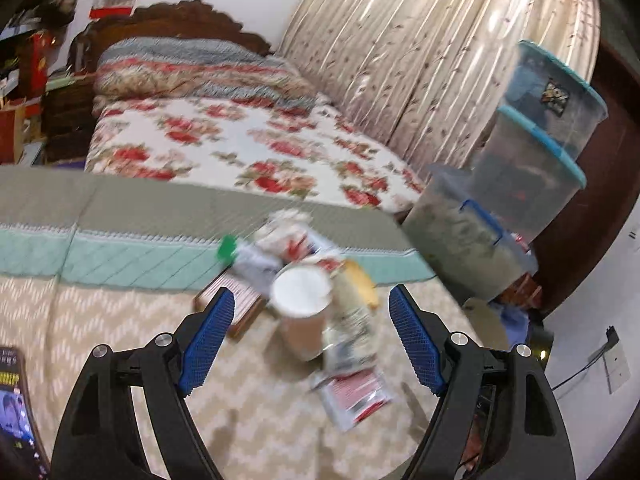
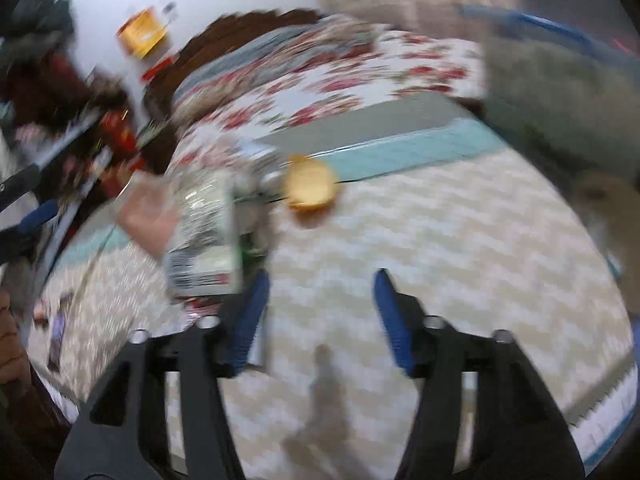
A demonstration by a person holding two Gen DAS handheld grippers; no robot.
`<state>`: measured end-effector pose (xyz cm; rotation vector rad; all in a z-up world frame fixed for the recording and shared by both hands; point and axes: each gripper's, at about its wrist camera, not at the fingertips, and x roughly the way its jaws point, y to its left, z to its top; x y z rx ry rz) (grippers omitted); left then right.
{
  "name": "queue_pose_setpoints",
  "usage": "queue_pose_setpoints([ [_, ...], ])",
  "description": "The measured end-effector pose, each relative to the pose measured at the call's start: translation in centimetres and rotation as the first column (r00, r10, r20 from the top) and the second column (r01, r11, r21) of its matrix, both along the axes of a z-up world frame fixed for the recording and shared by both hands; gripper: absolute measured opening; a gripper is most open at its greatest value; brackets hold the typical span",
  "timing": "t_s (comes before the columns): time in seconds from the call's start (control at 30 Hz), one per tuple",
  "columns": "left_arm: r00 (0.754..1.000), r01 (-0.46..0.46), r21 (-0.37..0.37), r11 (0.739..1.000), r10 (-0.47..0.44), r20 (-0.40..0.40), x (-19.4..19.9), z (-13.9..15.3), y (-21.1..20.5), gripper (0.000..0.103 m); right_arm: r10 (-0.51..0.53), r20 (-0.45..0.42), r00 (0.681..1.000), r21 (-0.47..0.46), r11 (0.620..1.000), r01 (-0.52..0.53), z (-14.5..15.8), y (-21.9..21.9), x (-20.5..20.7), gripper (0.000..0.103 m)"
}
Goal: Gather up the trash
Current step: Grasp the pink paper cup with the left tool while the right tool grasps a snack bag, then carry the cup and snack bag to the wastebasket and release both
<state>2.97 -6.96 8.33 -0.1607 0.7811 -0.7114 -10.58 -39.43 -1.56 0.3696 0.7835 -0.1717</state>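
Through the left wrist camera I see my left gripper [image 1: 310,334] spread wide with nothing pressed between its blue pads [image 1: 208,336]. Just beyond its tips the trash sits in a loose heap on the patterned bed cover [image 1: 120,320]: a red and white wrapper [image 1: 354,398] nearest, then a paper cup [image 1: 302,312] with a crumpled foil packet [image 1: 352,320] leaning on it, and behind those a bottle with a green cap [image 1: 228,248] and a flat brown box [image 1: 236,304]. A phone [image 1: 16,412] with a lit screen lies at the near left edge.

My right gripper [image 2: 320,316] is also released, its jaws apart over bare cover; this view is badly smeared. The foil packet [image 2: 204,232] lies just left of its left finger [image 2: 250,320], and a round yellow piece [image 2: 312,184] rests further out.

Farther back are the flowered bed [image 1: 240,148], stacked clear storage tubs [image 1: 532,168] at right, then striped curtains [image 1: 420,52].
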Motion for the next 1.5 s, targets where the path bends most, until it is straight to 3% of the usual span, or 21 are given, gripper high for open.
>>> queue_pose_setpoints([
  [0.07, 1.0, -0.004, 0.009, 1.0, 0.004, -0.009, 0.2, -0.9, 0.9, 0.075, 0.046, -0.013, 0.999, -0.043, 0.998, -0.046, 0.0, 1.9, 2.0, 0.077],
  [0.13, 1.0, 0.004, 0.005, 1.0, -0.004, -0.029, 0.5, -1.8, 1.2, 0.075, 0.087, -0.032, 0.996, -0.047, 0.995, -0.089, -0.3, 3.2, 4.1, 0.078],
  [0.23, 0.999, 0.03, 0.018, 0.999, -0.029, -0.033, 0.8, -2.5, 0.5, 0.075, 0.104, -0.06, 0.993, 0.026, 0.994, -0.103, -0.9, 3.1, 6.3, 0.078],
  [0.3, 0.998, 0.046, 0.037, 0.998, -0.045, -0.032, 1.4, -3.2, -0.9, 0.077, 0.111, -0.069, 0.991, 0.114, 0.988, -0.103, -1.7, 2.7, 7.3, 0.068],
  [0.37, 0.998, 0.059, 0.072, 0.996, -0.057, -0.029, 2.1, -4.1, -2.8, 0.077, 0.136, -0.077, 0.988, 0.182, 0.976, -0.121, -2.3, 2.7, 7.6, 0.031],
  [0.43, 0.998, 0.056, 0.108, 0.993, -0.053, -0.03, 2.7, -5.0, -4.1, 0.077, 0.157, -0.072, 0.985, 0.198, 0.97, -0.141, -2.4, 3.2, 7.2, 0.014],
  [0.5, 0.998, 0.051, 0.129, 0.99, -0.046, -0.037, 3.3, -6.1, -5.2, 0.077, 0.161, -0.042, 0.986, 0.219, 0.965, -0.148, -2.0, 3.3, 6.3, 0.007],
  [0.63, 0.997, 0.018, 0.143, 0.99, -0.007, -0.073, 4.9, -7.7, -5.7, 0.075, 0.094, 0.045, 0.995, 0.226, 0.969, -0.101, -0.1, 2.0, 3.8, 0.006],
  [0.67, 0.996, 0.011, 0.138, 0.99, 0.0, -0.084, 5.3, -8.0, -5.7, 0.073, 0.084, 0.051, 0.995, 0.226, 0.97, -0.093, 0.1, 1.6, 3.5, 0.006],
  [0.8, 0.993, 0.01, 0.123, 0.992, 0.004, -0.118, 6.3, -8.7, -5.7, 0.037, 0.059, 0.074, 0.995, 0.172, 0.982, -0.071, 1.0, 1.1, 2.8, 0.01],
  [0.9, 0.995, 0.008, 0.112, 0.994, 0.003, -0.097, 5.8, -8.2, -5.3, 0.034, 0.086, 0.086, 0.993, 0.246, 0.963, -0.105, 0.2, 0.8, 3.4, 0.01],
  [0.93, 0.997, 0.009, 0.106, 0.994, -0.001, -0.081, 5.3, -7.8, -5.0, 0.033, 0.095, 0.082, 0.992, 0.264, 0.958, -0.113, 0.0, 0.7, 3.7, 0.014],
  [1.0, 0.998, 0.008, 0.09, 0.996, -0.003, -0.055, 4.5, -6.9, -4.1, 0.033, 0.1, 0.062, 0.993, 0.281, 0.953, -0.113, -0.8, 0.8, 4.0, 0.043],
  [1.03, 0.999, 0.008, 0.083, 0.997, -0.004, -0.045, 4.0, -6.4, -3.6, 0.033, 0.092, 0.062, 0.994, 0.284, 0.953, -0.106, -1.0, 0.8, 4.0, 0.084],
  [1.07, 0.999, 0.01, 0.073, 0.997, -0.007, -0.037, 3.6, -6.0, -2.7, 0.033, 0.075, 0.087, 0.993, 0.284, 0.954, -0.097, -1.0, 0.7, 3.8, 0.094],
  [1.1, 0.999, 0.012, 0.068, 0.998, -0.009, -0.034, 3.3, -5.7, -2.2, 0.034, 0.072, 0.098, 0.993, 0.283, 0.954, -0.097, -1.0, 0.8, 3.7, 0.094],
  [1.17, 1.0, 0.009, 0.064, 0.998, -0.007, -0.03, 2.6, -5.5, -0.8, 0.034, 0.099, 0.086, 0.991, 0.293, 0.949, -0.12, -1.3, 1.1, 4.1, 0.082],
  [1.33, 0.997, -0.013, 0.073, 0.997, 0.019, -0.076, 1.9, -6.5, 1.8, 0.034, 0.156, 0.028, 0.987, 0.275, 0.948, -0.158, -2.3, 2.3, 6.1, 0.067],
  [1.4, 0.995, -0.021, 0.082, 0.996, 0.029, -0.092, 1.9, -7.1, 2.3, 0.034, 0.176, 0.003, 0.984, 0.267, 0.948, -0.171, -2.9, 2.9, 7.2, 0.047],
  [1.43, 0.994, -0.024, 0.087, 0.996, 0.032, -0.1, 1.9, -7.3, 2.4, 0.034, 0.199, -0.015, 0.98, 0.28, 0.942, -0.187, -3.4, 3.3, 7.8, 0.026],
  [1.5, 0.993, -0.024, 0.089, 0.996, 0.034, -0.112, 1.9, -7.5, 2.5, 0.034, 0.228, -0.004, 0.974, 0.304, 0.928, -0.216, -3.5, 4.2, 7.8, 0.016],
])
